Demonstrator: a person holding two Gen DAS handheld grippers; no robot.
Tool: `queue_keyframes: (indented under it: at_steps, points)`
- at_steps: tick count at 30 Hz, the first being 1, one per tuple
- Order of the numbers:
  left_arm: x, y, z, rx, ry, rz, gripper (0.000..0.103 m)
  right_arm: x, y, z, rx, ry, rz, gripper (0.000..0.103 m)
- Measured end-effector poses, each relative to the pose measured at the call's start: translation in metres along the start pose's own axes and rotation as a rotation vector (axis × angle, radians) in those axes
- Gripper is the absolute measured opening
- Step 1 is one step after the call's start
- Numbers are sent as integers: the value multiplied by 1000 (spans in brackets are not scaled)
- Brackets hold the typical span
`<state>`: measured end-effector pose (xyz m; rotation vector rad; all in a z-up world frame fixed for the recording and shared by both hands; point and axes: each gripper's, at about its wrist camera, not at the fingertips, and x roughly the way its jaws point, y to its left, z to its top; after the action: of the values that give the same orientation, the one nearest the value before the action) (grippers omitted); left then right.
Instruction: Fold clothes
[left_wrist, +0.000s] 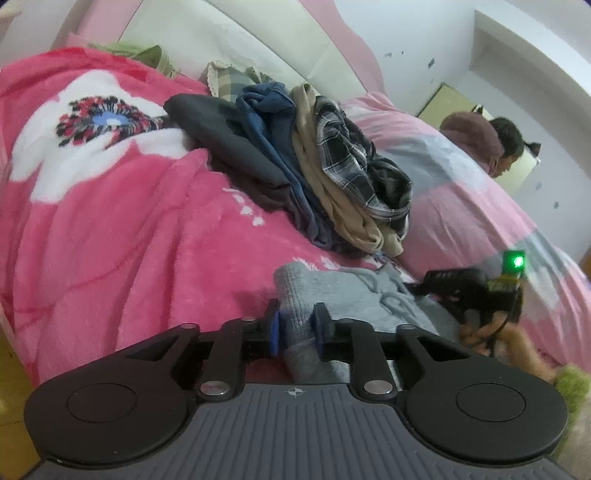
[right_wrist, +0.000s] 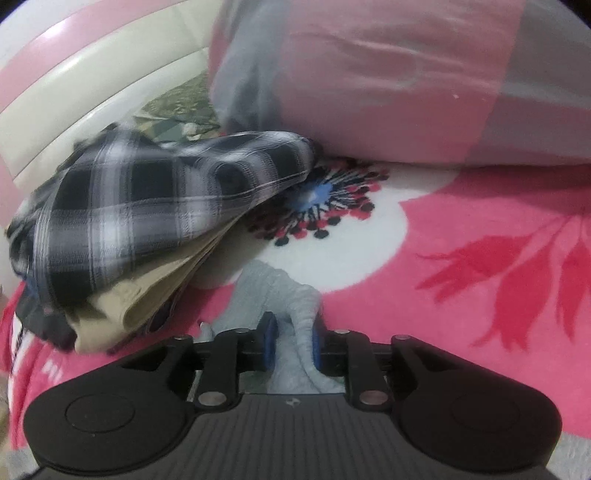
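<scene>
Left gripper (left_wrist: 297, 330) clamped on grey knit garment (left_wrist: 354, 299) | right gripper (right_wrist: 293, 341) pinching same garment | plaid-topped clothes pile (left_wrist: 332, 166) behind on pink floral blanket (left_wrist: 110, 240)

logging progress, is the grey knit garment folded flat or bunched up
Bunched up, not folded flat: the grey knit garment lies crumpled on the pink fleece blanket, pinched by left gripper and right gripper.

A fuzzy hot-pink blanket (left_wrist: 110, 240) printed with large white flowers covers the bed. Behind it runs a padded cream headboard (left_wrist: 236, 40) edged with a glossy pink band (right_wrist: 55, 48). A plump quilt in pale pink and grey blocks (left_wrist: 461, 192) lies beside the blanket. The wall (left_wrist: 417, 48) beyond is white with small dark marks, and a mirror (left_wrist: 484, 136) leans against it.
</scene>
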<state>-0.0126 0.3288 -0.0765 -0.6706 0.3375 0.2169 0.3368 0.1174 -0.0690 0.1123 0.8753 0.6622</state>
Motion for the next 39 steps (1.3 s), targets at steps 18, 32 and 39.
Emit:
queue_keyframes:
  at_steps: [18, 32, 39]
  points:
    - [-48, -78, -3, 242, 37, -212, 55, -392, -97, -107, 181, -258, -177, 76]
    - [-8, -253, -120, 613, 464, -633, 59, -446, -205, -178, 428, -270, -603, 79]
    - [5, -287, -152, 735, 483, -652, 65, -423, -262, -163, 420, -245, -721, 86]
